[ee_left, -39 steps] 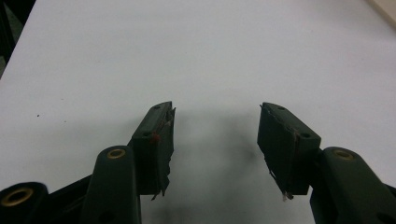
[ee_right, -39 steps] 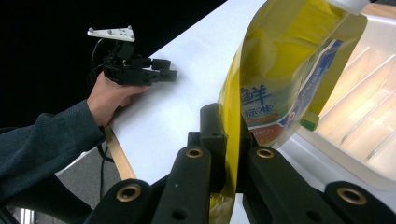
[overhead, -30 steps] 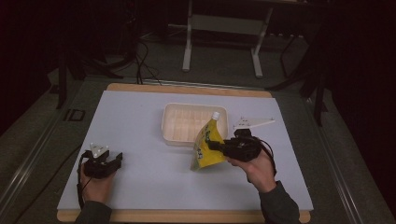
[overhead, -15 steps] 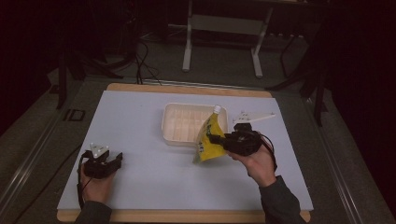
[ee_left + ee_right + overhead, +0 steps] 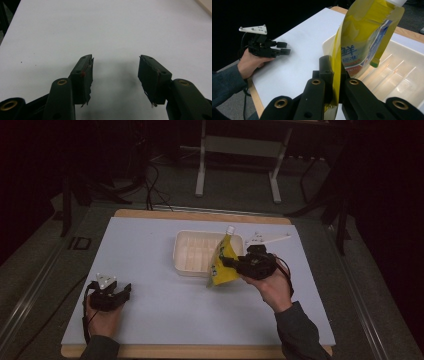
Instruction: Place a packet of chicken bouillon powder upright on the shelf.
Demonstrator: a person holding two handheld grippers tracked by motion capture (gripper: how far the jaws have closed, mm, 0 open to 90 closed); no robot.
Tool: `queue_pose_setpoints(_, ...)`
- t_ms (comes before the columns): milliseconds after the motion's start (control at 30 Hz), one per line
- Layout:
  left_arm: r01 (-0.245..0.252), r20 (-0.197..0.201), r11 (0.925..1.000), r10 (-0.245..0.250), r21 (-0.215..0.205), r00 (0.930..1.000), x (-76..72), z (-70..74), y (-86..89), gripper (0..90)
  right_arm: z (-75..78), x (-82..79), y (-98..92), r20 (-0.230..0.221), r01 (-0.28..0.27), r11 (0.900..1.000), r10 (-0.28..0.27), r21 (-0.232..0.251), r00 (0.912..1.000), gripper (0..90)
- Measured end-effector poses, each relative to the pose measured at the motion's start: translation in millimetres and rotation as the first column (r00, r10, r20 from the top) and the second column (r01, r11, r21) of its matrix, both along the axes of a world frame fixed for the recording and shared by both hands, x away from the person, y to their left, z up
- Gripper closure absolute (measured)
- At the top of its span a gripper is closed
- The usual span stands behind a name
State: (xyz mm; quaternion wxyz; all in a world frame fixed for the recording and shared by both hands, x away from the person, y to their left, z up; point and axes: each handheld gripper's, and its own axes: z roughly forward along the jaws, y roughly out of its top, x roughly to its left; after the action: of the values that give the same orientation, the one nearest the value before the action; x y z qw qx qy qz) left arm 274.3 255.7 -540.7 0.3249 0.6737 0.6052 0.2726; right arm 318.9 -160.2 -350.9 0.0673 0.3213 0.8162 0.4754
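Note:
A yellow spouted pouch (image 5: 223,263) with a white cap hangs upright at the right rim of a white ribbed tray (image 5: 197,252). My right gripper (image 5: 231,263) is shut on the pouch's edge; in the right gripper view the jaws pinch the yellow pouch (image 5: 359,42) above the tray (image 5: 402,75). My left gripper (image 5: 125,290) rests on the white table mat at the near left, open with nothing between its jaws, as the left gripper view shows around (image 5: 115,72). The left gripper (image 5: 284,48) also appears far off in the right gripper view.
A white mat (image 5: 150,250) covers the wooden table top. A white three-cornered plate (image 5: 267,239) lies just right of the tray. Dark floor, cables and a metal stand (image 5: 240,150) lie beyond the far edge.
My right gripper has carried the pouch a little farther from the person, towards the tray's right rim. The left hand has stayed put.

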Motion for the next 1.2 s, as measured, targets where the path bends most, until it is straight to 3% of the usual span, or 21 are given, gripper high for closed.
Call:
queue_pose_setpoints(533, 0.002, 0.0, 1.0, -0.002, -0.002, 1.0, 0.0, 0.0, 0.1, 45.1, 3.1, 13.1, 13.5, 0.039, -0.001, 1.0, 0.002, -0.022, 0.9992, 90.0)
queue_pose_setpoints(1200, 0.002, -0.001, 1.0, -0.002, -0.006, 1.0, 0.1, 0.0, 0.3, 44.9, 2.6, 29.8, 30.5, 0.104, 0.007, 0.996, 0.003, -0.089, 0.9945, 89.9)
